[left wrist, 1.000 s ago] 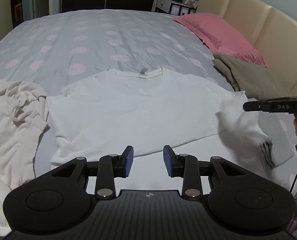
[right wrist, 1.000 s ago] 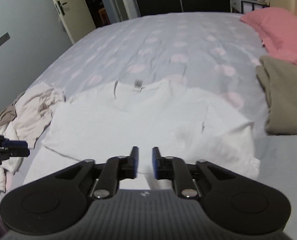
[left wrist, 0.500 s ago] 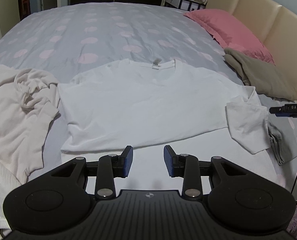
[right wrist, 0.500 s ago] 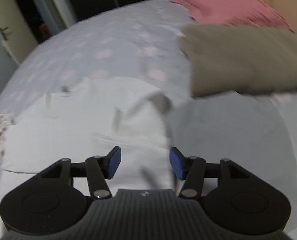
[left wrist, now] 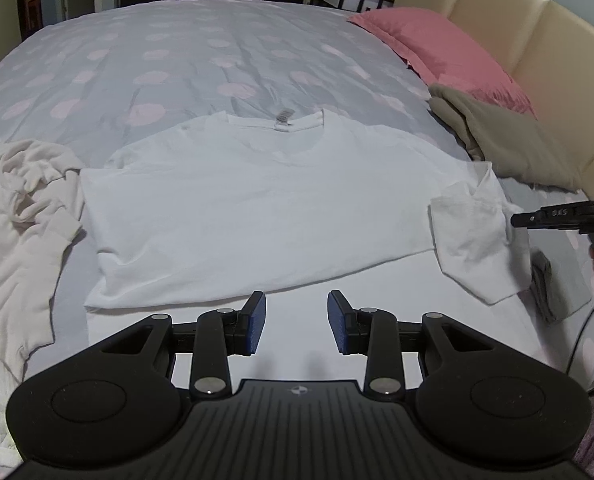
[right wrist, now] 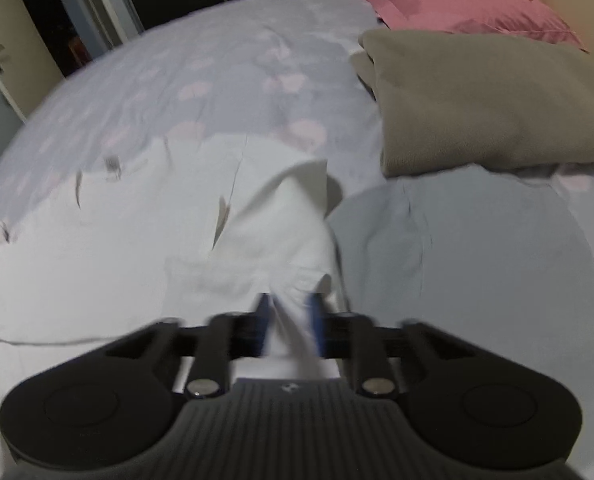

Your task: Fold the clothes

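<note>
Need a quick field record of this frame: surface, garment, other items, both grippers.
surface: bed with grey, pink-dotted cover
garment: white T-shirt, spread flat, collar away from the cameras, bottom part folded up
sleeve: right-side sleeve folded inward
other items: crumpled cream garment left of the shirt; olive folded cloth and pink pillow near the headboard
left gripper: jaws apart, nothing between them, above the shirt's near edge
right gripper: jaws closing, sleeve fabric between them; view blurred
</note>
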Available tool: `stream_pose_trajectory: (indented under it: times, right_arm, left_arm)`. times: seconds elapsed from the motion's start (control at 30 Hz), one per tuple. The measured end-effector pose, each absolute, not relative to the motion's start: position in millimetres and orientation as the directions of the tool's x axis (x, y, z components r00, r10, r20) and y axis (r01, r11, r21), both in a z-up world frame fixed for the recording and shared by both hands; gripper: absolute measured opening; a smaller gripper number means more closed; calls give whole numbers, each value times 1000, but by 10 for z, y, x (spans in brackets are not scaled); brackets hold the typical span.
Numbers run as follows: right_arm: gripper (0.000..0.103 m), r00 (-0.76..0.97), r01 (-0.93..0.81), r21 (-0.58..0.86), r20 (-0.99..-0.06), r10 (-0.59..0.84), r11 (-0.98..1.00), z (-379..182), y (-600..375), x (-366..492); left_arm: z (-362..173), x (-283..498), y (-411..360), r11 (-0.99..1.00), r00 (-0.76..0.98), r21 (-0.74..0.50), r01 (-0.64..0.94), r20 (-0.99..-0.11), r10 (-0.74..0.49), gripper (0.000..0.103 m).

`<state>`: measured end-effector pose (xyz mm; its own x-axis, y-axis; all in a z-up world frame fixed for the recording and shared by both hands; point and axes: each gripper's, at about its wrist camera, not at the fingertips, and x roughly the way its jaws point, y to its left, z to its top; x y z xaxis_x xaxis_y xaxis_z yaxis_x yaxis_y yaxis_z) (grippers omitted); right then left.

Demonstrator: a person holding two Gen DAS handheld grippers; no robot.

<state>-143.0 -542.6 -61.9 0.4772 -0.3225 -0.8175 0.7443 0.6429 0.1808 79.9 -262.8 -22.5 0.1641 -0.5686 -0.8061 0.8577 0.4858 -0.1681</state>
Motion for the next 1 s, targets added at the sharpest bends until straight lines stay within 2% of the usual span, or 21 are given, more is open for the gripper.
stream_pose_trajectory:
  times: [0.1,0.37,0.43,0.6,0.67,0.83,0.9,1.0]
  right_arm:
    - [4,548,694,215,-776,-312,687,-460,-5043,-1336]
    - [4,718,424,298,-686,-118,855,-99,-4103,-699]
    - [4,742,382,322,-666,-80,866,-52,-4022,-552]
    - [16,795,325,397,-606,-21,858,92,-3938,-431]
    - [33,801,324,392,-598,-30,861,140,-3914,-477]
    - [35,786,388,365,-610,-97,847,150,-4049,-611]
    - [39,767,442,349,-625,-147,826,128,-4182,-710]
    - [50,735,519,328,-642,-217,789,96,-4390,-843]
  left_arm:
    - [-292,723,-2703,464,156,-154,872,-812,-562,32]
    - [-363,541,-2911,422,105,-180,889,-815,-569,32]
    - [-360,529,-2930,420,102,-184,889,-814,-572,36]
    - [-368,528,-2933,417,105,-175,892,-817,-567,39]
    - [-372,530,-2929,416,107,-169,893,-819,-563,40]
    - [-381,513,-2938,403,95,-176,898,-816,-570,45]
    - [-388,488,-2949,392,82,-186,901,-814,-575,47]
    - [-415,428,-2987,366,51,-206,907,-811,-583,52]
